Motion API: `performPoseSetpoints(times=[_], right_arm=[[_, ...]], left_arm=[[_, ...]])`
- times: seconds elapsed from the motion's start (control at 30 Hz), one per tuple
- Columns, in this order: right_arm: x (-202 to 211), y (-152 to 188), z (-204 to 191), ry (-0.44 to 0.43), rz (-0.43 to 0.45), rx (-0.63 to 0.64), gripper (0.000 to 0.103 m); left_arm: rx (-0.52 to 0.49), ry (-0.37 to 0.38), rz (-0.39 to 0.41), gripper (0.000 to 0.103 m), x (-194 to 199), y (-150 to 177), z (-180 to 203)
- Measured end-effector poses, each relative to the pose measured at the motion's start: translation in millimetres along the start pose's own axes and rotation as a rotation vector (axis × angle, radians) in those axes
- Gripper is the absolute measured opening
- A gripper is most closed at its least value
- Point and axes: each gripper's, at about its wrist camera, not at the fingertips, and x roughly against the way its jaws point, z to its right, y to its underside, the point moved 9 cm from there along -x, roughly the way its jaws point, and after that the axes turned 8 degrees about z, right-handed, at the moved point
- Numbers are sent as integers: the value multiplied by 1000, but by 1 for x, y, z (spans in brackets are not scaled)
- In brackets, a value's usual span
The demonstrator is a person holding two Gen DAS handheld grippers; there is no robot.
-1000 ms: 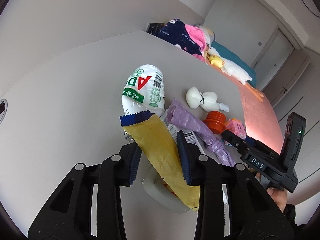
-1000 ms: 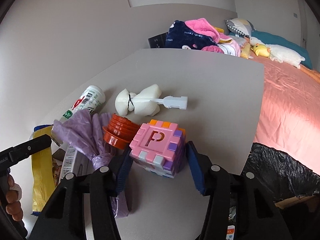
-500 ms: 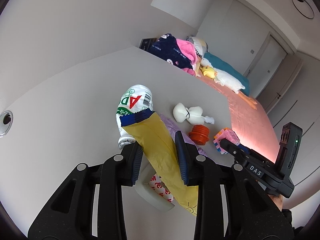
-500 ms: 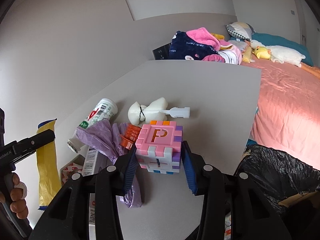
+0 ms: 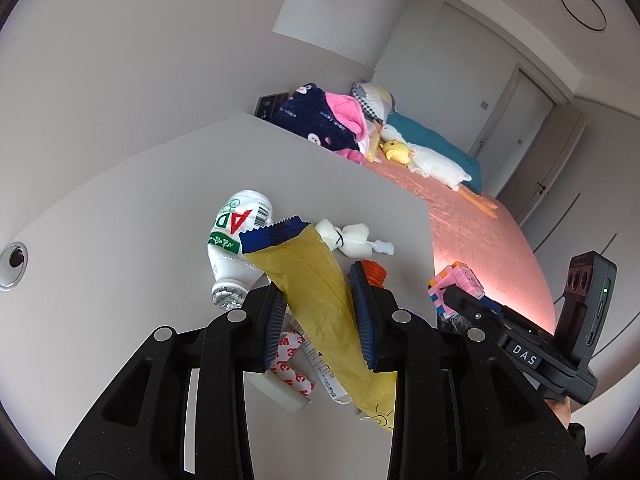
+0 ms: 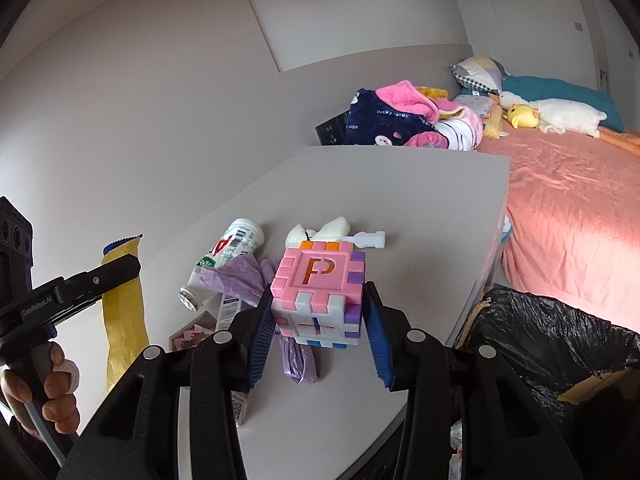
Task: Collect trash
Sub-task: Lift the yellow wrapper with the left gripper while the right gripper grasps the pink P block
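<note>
1. Left gripper (image 5: 320, 312) clenched on yellow wrapper (image 5: 320, 292); wrapper has a blue serrated top edge and hangs clear of the table (image 5: 120, 240), lower end trailing below the fingers. Same wrapper (image 6: 124, 308) shows at left in right wrist view, under left gripper (image 6: 120, 270), whose side reads "GenRobot.AI".
2. Right gripper (image 6: 320, 332) grasping toy cube (image 6: 320, 292) w/ both pads on its sides, lifted off the table (image 6: 400, 208). Cube is pink, white, purple, orange & blue interlocking pieces; top face has a cut-out letter "P". In left wrist view right gripper (image 5: 452, 300) carries a "DAS" tag, cube (image 5: 452, 284) at its tip.
3. White bottle (image 5: 236, 236) lies on its side on table, label w/ red "AD" letters, green band & barcode; other print too small to read. Also bottle (image 6: 224, 256) in right view.
4. Purple bag (image 6: 248, 280), crumpled, lies beside bottle, partly behind the cube.
5. White soft toy (image 5: 348, 236) w/ a black tie round it sits just past wrapper tip; a pale plastic piece (image 6: 370, 239) sticks out from it.
6. Orange ridged cap (image 5: 376, 270) peeks out by right finger of left gripper.
7. Tape roll (image 5: 292, 376) w/ red "3M" print lies on table under left gripper, next to a small printed box (image 5: 320, 368), text unreadable.
8. Bin w/ black liner (image 6: 540, 340) stands off table's right edge, open.
9. Navy blanket (image 6: 380, 124) reads "lucky rabbit"; lies on pink bed (image 6: 560, 208) behind table.
</note>
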Motion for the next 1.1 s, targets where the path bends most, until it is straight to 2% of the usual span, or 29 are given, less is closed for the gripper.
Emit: performPoseSetpoints(times=[0.53, 1.1], right_arm=[[43, 0, -6, 1, 36, 21, 44], [91, -1, 19, 34, 95, -9, 44]], left_arm=[[-47, 51, 10, 31, 10, 3, 37], [-70, 100, 9, 31, 23, 14, 77]])
